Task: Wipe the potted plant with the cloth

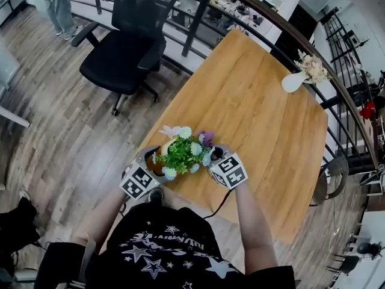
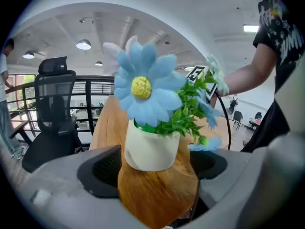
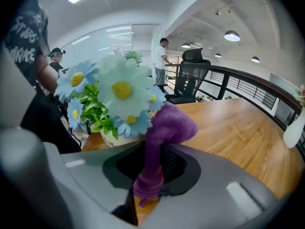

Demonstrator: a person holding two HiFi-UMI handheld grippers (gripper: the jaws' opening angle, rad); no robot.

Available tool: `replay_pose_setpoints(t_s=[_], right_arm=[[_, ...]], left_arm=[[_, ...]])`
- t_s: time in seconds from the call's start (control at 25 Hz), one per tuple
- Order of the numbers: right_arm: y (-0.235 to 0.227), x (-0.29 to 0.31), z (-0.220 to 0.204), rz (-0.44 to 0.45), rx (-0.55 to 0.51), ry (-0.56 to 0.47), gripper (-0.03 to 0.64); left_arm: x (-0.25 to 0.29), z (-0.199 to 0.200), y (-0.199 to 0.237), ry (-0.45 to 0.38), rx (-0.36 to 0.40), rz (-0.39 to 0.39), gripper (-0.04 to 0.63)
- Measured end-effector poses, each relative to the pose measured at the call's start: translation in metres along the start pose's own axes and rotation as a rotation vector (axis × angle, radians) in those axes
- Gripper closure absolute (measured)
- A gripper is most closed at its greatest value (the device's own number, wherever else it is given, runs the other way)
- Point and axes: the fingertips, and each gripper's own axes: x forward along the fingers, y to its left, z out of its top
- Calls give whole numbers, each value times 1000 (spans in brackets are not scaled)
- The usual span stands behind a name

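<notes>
The potted plant (image 1: 180, 153) stands near the front-left corner of the wooden table (image 1: 252, 119): green leaves and pale blue daisies in a cream pot (image 2: 150, 149). In the left gripper view, my left gripper (image 2: 155, 170) is open with the pot standing between its wide jaws. The left pad is at the pot's side and a gap shows on the right. My right gripper (image 3: 151, 171) is shut on a purple cloth (image 3: 164, 128). The bunched top of the cloth rests against the flowers on the plant's right side (image 1: 206, 138).
A black office chair (image 1: 123, 53) stands left of the table. At the far right of the table is a white vase with dried flowers (image 1: 296, 79). A dark railing (image 1: 289, 34) runs behind the table. A person (image 1: 57, 5) stands at the far left. A cable (image 1: 219, 205) hangs off the near edge.
</notes>
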Motion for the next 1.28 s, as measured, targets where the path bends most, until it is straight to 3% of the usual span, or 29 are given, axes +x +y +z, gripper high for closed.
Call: replay_pose_setpoints(t_s=[0.2,0.36,0.44,0.96,1.28], right_arm=[[5,9,0,65,-97,8,537],[8,12,0,89,-137,4,538],[8,12,-1,100,-130,-3,538],[19,12,-9,117,-72,-16,541],[29,7,-14,111,34,-57,541]], left_arm=[[3,-2,0,29,19,-13,133],[2,-3,3,55,42,13,201],[2,-3,6,60,42,34,244],[2,-5,6,95,26,69,244],[3,-5,5,83,-17,131,244]])
